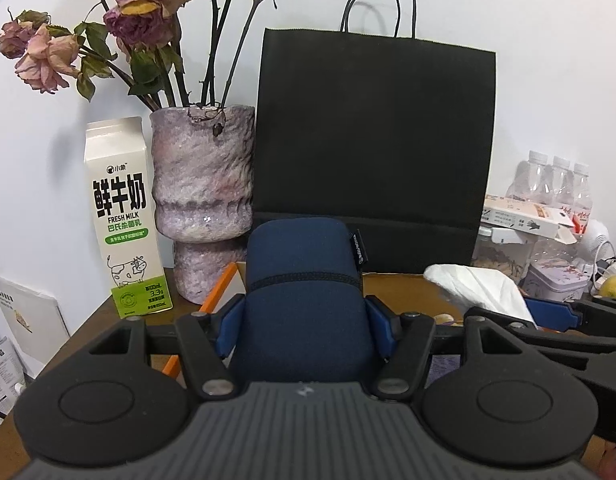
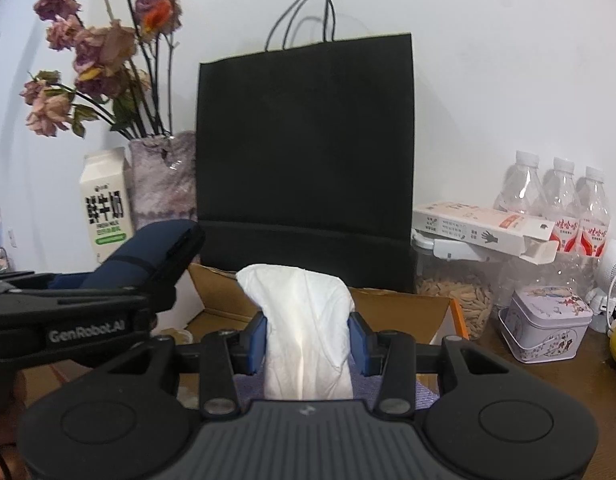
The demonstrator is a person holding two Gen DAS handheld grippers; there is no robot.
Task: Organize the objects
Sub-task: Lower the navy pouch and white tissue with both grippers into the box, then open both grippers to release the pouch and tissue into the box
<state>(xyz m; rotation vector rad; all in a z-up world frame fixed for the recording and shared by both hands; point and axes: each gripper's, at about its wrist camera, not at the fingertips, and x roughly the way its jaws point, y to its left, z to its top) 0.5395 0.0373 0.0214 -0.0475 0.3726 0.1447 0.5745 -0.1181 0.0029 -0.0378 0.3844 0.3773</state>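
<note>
The left tool pinches a soft dark blue pouch on both sides, and the right tool pinches a white folded cloth the same way. Both things hang in the air over an open cardboard box on the brown desk, just in front of a tall black paper bag. The step looks like putting each thing down in the box, so it is best to go low and slow, keep the two tools apart so they do not bump, and let go only when the pouch and the cloth sit on the bottom. Now the count — one pouch, one cloth, one box, one bag, one milk carton, one vase of dry roses, one small tin, and three water bottles. There may be a jar of seeds behind the tin, but it is hard to see well.
</note>
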